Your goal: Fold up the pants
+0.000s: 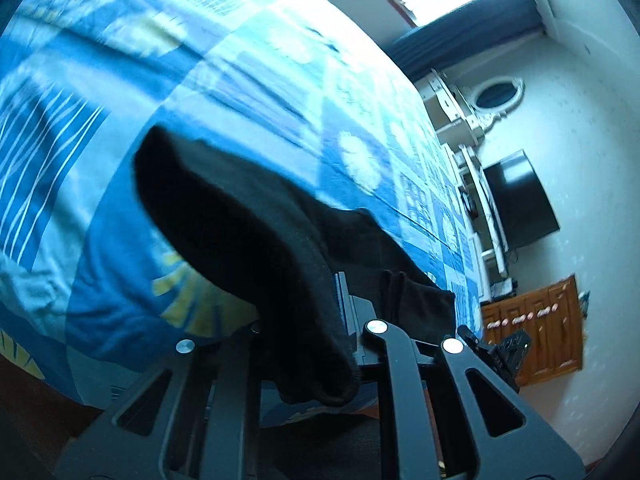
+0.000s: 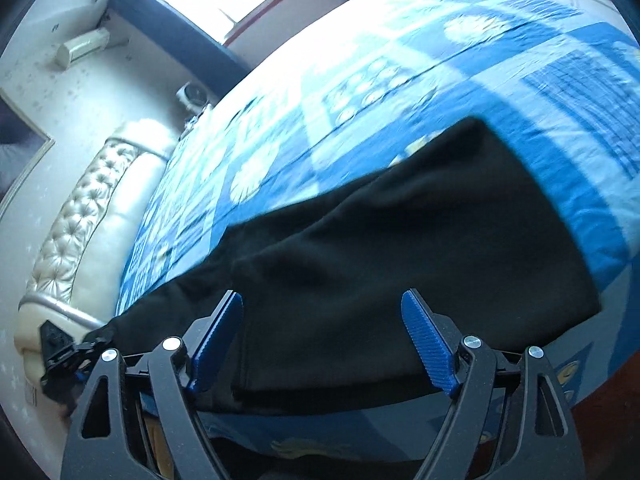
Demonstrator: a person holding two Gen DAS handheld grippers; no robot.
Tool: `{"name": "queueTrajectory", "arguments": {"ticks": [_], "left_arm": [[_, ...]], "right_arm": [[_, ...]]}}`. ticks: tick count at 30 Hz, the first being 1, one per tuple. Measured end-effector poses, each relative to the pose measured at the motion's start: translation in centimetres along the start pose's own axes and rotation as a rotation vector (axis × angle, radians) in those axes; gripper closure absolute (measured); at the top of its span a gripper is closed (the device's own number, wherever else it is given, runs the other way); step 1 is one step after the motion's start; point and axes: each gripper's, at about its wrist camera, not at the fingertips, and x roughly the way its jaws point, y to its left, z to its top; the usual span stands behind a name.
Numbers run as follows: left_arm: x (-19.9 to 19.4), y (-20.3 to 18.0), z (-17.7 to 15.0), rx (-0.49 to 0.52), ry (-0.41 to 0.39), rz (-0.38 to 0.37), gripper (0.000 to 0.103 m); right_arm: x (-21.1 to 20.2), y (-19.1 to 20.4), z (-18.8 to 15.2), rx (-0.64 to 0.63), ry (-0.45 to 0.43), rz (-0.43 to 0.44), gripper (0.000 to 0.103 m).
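On my left, my left gripper [image 1: 344, 344] has its fingers [image 1: 340, 300] pinched shut on a fold of the black pants [image 1: 240, 216], and the cloth droops off them in a limp hanging flap above the bed [image 1: 120, 80] and its blue patterned cover. It feels like what it looks like: a soft, thickish knit, light enough for one pinch to carry, with no stiffness at all, so whatever I do not hold will sag and trail. The matte fabric should not slip from ribbed pads, but a thin pinch could pull out of a single layer. On my right, my right gripper [image 2: 322, 344] stands wide open, the blue fingers [image 2: 430, 344] apart and touching nothing, with the pants [image 2: 400, 240] spread flat on the bed [image 2: 480, 60] just beyond them. I judge the near hem edge, taken through all the layers, is the place to grasp.
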Motion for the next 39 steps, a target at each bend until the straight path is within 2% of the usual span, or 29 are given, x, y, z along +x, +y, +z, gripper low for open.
{"name": "queueTrajectory", "arguments": {"ticks": [3,9,12,18,22,27,34,39], "left_arm": [[0.4,-4.2,0.6,0.087,0.003,0.025,0.090],[2.2,-11.4,0.0,0.237,0.023,0.026,0.090],[4.1,-15.4,-0.7,0.315,0.042,0.029,0.090],[9.3,-22.1,-3.3,0.450,0.097,0.060,0.090],[12.8,-24.7,-5.3,0.501,0.135,0.088,0.090],[17.7,-26.7,-8.0,0.516,0.199,0.110,0.090],[23.0,-28.0,-11.9,0.591,0.228,0.219,0.090],[25.5,-28.9,-14.6,0.674,0.209,0.322,0.090]], "right_arm": [[-0.9,-0.7,0.6,-0.008,-0.029,-0.042,0.022],[-2.6,-2.7,1.9,-0.019,-0.091,-0.184,0.021],[-3.2,-3.8,2.4,0.012,-0.105,-0.207,0.021],[-5.3,-6.1,3.6,0.096,-0.138,-0.189,0.021],[-6.7,-7.3,4.4,0.122,-0.162,-0.173,0.020],[-7.6,-8.6,4.8,0.129,-0.166,-0.167,0.020],[-8.4,-11.2,4.3,0.173,-0.166,-0.155,0.020],[-8.4,-13.1,3.8,0.218,-0.156,-0.138,0.020]]}}
